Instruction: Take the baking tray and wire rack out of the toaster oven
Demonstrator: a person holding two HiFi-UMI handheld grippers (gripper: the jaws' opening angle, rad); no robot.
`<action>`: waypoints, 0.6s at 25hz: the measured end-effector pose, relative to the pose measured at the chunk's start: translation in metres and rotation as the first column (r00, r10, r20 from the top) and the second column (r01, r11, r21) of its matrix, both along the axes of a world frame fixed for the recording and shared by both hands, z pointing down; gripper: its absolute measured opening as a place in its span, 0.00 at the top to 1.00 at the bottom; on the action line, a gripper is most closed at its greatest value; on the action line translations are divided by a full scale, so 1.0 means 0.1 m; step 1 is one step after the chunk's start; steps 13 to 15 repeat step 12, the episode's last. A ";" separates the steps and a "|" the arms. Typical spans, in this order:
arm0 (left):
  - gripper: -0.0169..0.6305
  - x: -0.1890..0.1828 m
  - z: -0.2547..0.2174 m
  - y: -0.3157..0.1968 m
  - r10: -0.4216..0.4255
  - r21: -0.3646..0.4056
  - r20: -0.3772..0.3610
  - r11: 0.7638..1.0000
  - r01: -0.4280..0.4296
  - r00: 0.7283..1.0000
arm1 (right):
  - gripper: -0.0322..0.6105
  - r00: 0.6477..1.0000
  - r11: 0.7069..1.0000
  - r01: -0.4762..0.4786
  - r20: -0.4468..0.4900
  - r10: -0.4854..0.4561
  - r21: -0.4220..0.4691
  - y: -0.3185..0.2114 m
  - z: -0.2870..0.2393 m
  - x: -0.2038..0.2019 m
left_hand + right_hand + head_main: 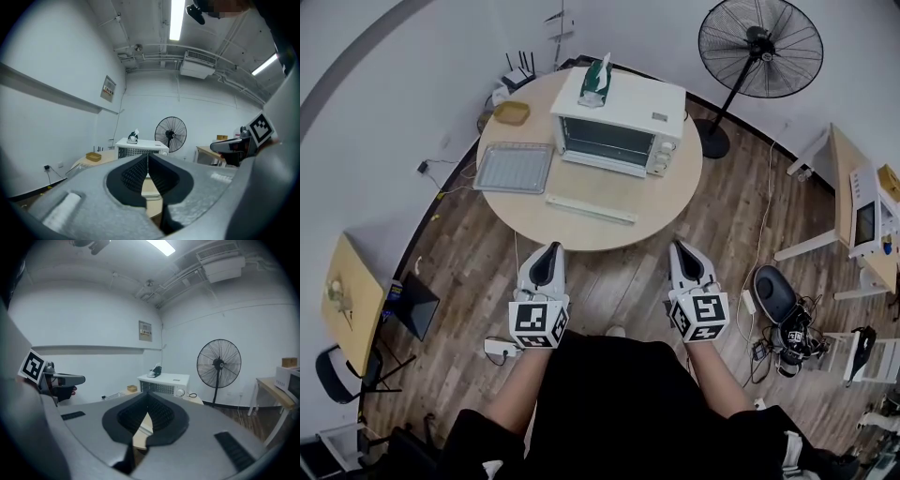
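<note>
The baking tray (pixel 514 167) lies flat on the left part of the round table (pixel 581 230). It has a grid on top, and I cannot tell if that is the wire rack. Just beside it stands the white toaster oven (pixel 619 131) with its door shut. A big fan (pixel 759 47) stands far right. Near the person, the left gripper (pixel 549 251) has its jaws pressed together, holding nothing. The right gripper (pixel 680 248) is the same.

Seen from above, a round table (pixel 675 202) holds a white toaster oven (pixel 619 117) with a tray (pixel 514 167) beside it, while the left gripper (pixel 549 251) and right gripper (pixel 680 249) hover side by side near its edge.
</note>
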State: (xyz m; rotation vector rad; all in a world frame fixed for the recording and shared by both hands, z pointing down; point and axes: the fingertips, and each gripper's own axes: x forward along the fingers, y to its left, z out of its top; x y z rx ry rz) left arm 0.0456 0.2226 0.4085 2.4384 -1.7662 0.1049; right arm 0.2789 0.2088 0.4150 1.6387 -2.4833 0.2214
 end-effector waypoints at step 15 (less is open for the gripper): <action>0.94 -0.04 0.04 0.09 0.014 -0.011 0.023 1.000 -0.013 1.000 | 0.95 1.000 1.000 -0.003 -0.004 0.003 -0.005 0.12 0.07 -0.03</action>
